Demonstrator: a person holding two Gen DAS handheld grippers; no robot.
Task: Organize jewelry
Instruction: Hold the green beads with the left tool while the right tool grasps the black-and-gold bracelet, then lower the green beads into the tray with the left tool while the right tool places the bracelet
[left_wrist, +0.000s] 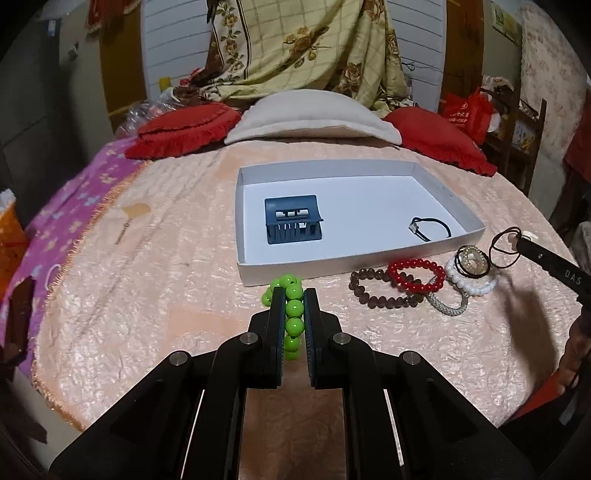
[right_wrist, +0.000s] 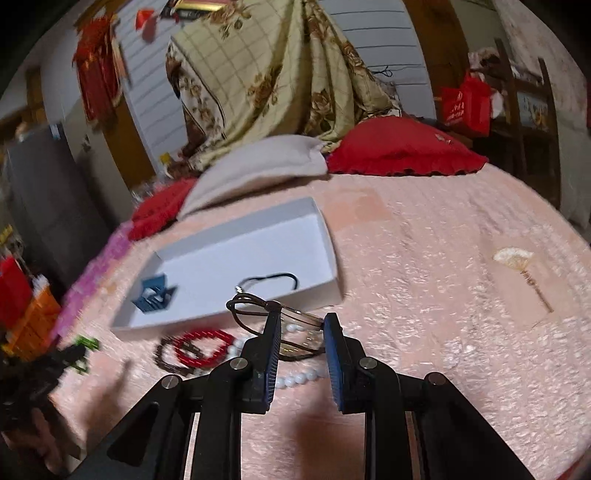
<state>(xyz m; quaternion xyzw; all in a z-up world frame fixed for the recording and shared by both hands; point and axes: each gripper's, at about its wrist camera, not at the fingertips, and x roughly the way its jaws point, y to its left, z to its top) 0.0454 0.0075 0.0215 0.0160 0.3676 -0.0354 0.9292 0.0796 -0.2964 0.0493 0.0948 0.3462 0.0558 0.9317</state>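
Left gripper (left_wrist: 294, 295), fingers clamped on a green bead bracelet (left_wrist: 293, 317), carries it just short of the white box's (left_wrist: 258, 267) near wall; the strand runs lengthwise toward the box. Clear that wall before letting go. Right gripper (right_wrist: 301, 325) straddles a brown cord (right_wrist: 247, 308); whether it pinches is unclear.

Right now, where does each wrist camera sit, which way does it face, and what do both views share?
Left wrist: rides the left gripper, facing the pillows; fingers clamp the green bead bracelet short of the white box.
Right wrist: rides the right gripper, angled left over the bracelet pile; a clear ring on a brown cord sits between its fingers, grip unclear.
Shared: white box, blue hair clip, black cord, red bracelet.
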